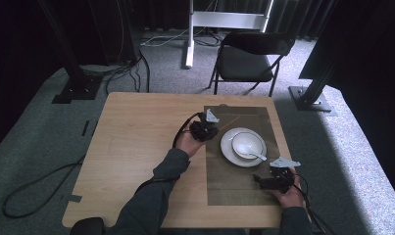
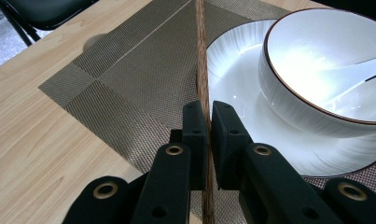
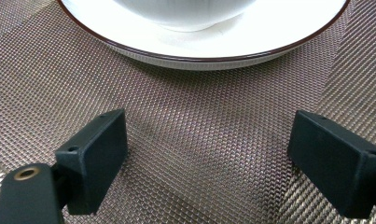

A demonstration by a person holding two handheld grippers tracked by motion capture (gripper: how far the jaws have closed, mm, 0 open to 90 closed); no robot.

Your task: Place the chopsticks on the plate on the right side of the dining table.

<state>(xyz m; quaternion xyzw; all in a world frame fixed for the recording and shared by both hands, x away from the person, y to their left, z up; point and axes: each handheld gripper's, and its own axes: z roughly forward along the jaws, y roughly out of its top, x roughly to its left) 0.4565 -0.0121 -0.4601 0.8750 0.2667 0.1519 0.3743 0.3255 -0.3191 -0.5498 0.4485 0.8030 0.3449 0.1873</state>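
Both handheld grippers are working over a wooden table that is carrying a woven brown placemat on its right half. At the middle of that placemat, a white plate is sitting with a white bowl on it, and a white spoon is lying in the bowl with its handle pointing toward the near right. Reaching in at the plate's left edge, the left gripper is clenching a thin wooden chopstick between its pads, the stick running away from the jaws along the placemat just beside the plate's rim. Nearer the person, off the plate's near right side, the right gripper is hovering low over bare placemat with its jaws standing wide apart and nothing between them. Judging from this, the place setting is being finished and the chopstick is being laid beside the plate. The next move likely calls for lowering it flat onto the placemat, then easing the pads apart without nudging the plate.
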